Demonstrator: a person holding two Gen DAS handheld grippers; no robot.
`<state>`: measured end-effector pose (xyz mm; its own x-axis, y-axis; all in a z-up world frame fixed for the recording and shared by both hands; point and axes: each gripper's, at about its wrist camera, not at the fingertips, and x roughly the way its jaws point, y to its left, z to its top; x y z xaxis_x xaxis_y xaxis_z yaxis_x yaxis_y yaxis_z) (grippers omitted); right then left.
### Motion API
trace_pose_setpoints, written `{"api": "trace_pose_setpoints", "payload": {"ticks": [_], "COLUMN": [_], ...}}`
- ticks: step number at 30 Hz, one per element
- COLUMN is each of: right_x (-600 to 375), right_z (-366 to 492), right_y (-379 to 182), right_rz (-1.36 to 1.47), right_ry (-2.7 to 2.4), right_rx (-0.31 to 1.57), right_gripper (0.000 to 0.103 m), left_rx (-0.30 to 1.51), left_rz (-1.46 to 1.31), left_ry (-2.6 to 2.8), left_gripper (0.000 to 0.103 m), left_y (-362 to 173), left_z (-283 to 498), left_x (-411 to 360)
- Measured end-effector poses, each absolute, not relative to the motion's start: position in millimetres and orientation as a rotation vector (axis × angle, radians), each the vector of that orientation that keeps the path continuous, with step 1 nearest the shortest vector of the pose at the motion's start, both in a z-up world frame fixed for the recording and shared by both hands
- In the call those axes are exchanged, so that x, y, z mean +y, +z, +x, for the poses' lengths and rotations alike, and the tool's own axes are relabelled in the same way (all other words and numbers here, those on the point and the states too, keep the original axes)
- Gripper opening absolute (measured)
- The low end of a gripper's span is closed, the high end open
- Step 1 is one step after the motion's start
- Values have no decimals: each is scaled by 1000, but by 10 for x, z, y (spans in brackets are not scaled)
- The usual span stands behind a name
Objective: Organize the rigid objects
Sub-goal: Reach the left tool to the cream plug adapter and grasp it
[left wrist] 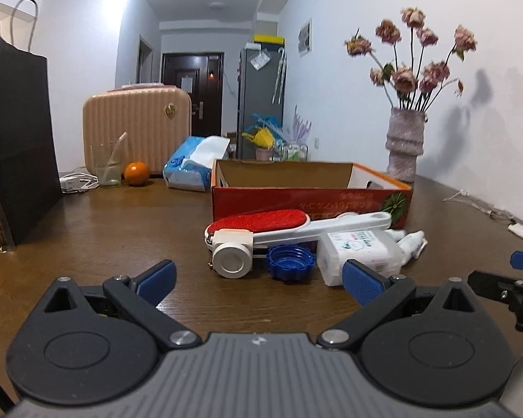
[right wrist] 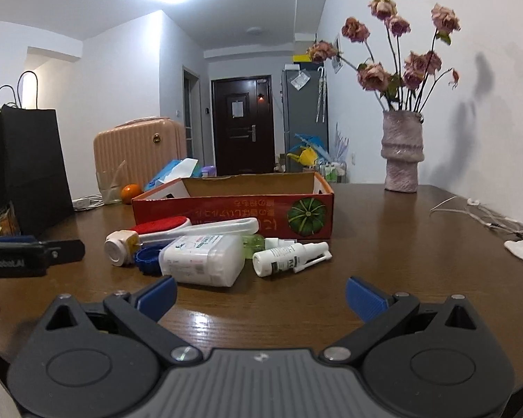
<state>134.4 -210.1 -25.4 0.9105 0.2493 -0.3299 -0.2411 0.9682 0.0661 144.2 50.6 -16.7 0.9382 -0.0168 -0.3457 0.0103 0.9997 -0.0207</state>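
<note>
Left gripper wide open, empty; right gripper likewise. Lint brush, blue cap, white bottle, spray bottle clustered on surface near red box. Risk: crowded pile; grasping one could knock neighbours.

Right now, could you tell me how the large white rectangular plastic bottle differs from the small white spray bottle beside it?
The large white rectangular plastic bottle is broad and boxy; the small white spray bottle is slim and round. The large bottle lies nearer the blue ridged cap, the spray bottle further right, apart from it. The spray bottle shows a nozzle; none is visible on the large bottle. Both lie on their sides on the brown wooden table, outside the red cardboard box.
</note>
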Motion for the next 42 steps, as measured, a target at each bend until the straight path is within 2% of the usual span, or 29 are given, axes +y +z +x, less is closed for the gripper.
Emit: {"api": "trace_pose_setpoints", "payload": {"ticks": [2, 4, 9, 11, 13, 20, 21, 23, 25, 34, 42], "right_x": [-2104, -2108, -2047, -2008, -1952, -1793, -1779, -1764, -1756, -1674, -1707], "right_z": [1450, 1529, 1658, 1718, 1773, 1827, 1824, 1817, 1811, 1670, 1570], "right_y": [-250, -255, -239, -239, -250, -247, -245, -243, -246, -249, -276], "right_rz": [34, 41, 52, 57, 54, 36, 32, 29, 29, 9, 24], "right_ry": [271, 286, 321, 339, 354, 388, 389, 391, 390, 422, 418], "right_rx": [366, 377, 360, 359, 362, 356, 354, 353, 355, 346, 350], "right_gripper": [101, 94, 90, 90, 89, 88, 88, 88, 88, 88, 88], "left_rx": [369, 373, 407, 452, 489, 564, 569, 573, 581, 523, 494], "left_rz": [2, 6, -22, -21, -23, -53, -63, -80, -71, -85, -58], "left_ry": [-8, 0, 8, 33, 23, 6, 3, -21, -5, -70, -188], "left_gripper": [103, 103, 103, 89, 81, 81, 79, 57, 43, 42, 42], "left_y": [-170, -174, -195, -230, -262, -370, -372, -381, -382, -292, -271], "left_z": [1547, 1636, 1963, 2156, 2312, 2661, 2691, 2718, 2696, 2231, 1903], "left_x": [503, 511, 615, 652, 683, 757, 772, 798, 785, 737, 314]}}
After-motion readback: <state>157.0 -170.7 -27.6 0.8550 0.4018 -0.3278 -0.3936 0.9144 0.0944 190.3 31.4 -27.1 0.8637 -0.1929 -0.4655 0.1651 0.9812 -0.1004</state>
